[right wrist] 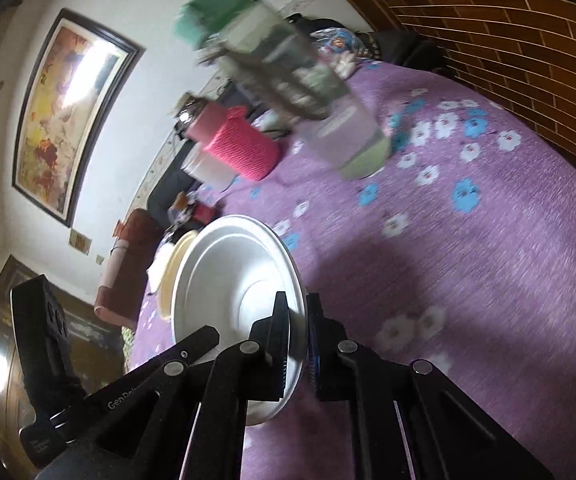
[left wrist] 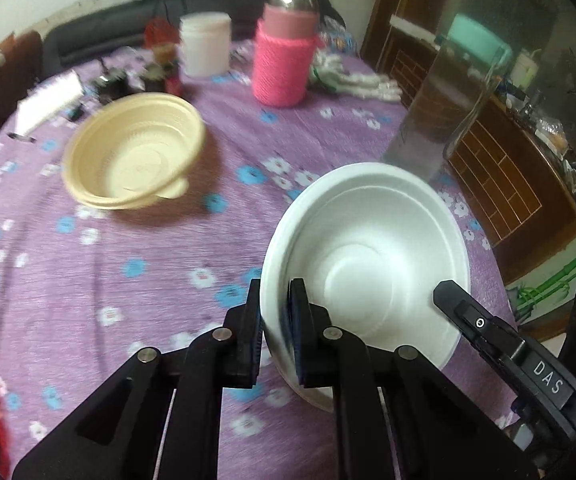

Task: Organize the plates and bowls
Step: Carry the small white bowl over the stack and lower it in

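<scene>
A white foam bowl (left wrist: pixel 368 256) is held tilted above the purple flowered tablecloth (left wrist: pixel 148 280). My left gripper (left wrist: pixel 274 332) is shut on its left rim. My right gripper (right wrist: pixel 298 344) is shut on the opposite rim of the same white bowl (right wrist: pixel 232 280); its finger also shows in the left wrist view (left wrist: pixel 464 308). A stack of cream bowls (left wrist: pixel 136 156) sits on the table to the far left; it peeks out behind the white bowl in the right wrist view (right wrist: pixel 176 264).
A pink knit-covered flask (left wrist: pixel 286 52) and a white jar (left wrist: pixel 206 44) stand at the back. A tall clear bottle with a green cap (right wrist: pixel 280 80) stands near the table's right edge. Small items (left wrist: pixel 136 76) clutter the back left. A wooden cabinet (left wrist: pixel 488 160) stands beside the table.
</scene>
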The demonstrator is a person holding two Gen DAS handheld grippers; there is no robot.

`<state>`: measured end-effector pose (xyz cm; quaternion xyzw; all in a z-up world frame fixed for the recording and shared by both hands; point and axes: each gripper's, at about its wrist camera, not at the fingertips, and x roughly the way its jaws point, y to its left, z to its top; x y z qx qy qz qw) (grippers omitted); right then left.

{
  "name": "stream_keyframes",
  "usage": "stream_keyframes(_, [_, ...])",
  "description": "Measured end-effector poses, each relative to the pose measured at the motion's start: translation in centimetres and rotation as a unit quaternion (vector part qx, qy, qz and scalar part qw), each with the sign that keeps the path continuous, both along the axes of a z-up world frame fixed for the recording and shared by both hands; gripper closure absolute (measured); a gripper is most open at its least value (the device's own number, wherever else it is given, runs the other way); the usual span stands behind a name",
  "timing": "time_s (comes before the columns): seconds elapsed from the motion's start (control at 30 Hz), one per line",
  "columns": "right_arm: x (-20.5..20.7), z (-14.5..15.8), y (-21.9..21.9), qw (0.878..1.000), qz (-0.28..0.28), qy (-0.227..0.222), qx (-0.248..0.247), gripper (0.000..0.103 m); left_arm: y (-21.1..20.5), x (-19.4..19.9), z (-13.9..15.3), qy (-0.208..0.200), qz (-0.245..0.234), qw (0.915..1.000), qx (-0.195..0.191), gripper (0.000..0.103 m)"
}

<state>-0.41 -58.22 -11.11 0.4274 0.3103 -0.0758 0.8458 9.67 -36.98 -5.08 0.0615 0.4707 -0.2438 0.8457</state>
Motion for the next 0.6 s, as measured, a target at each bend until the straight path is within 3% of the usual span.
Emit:
stream_keyframes(0.27, [0.1, 2.6, 5.8, 0.999, 0.042, -0.023, -0.008, 0.095, 6.7, -2.0, 2.7, -0.054, 0.035, 0.9979, -0.009, 0.093])
stream_keyframes(0.6, [0.7, 4.7, 13.0, 0.995, 0.089, -0.036, -0.024, 0.095, 14.0, -3.3, 3.9, -0.079, 0.077, 0.9937, -0.02, 0.093])
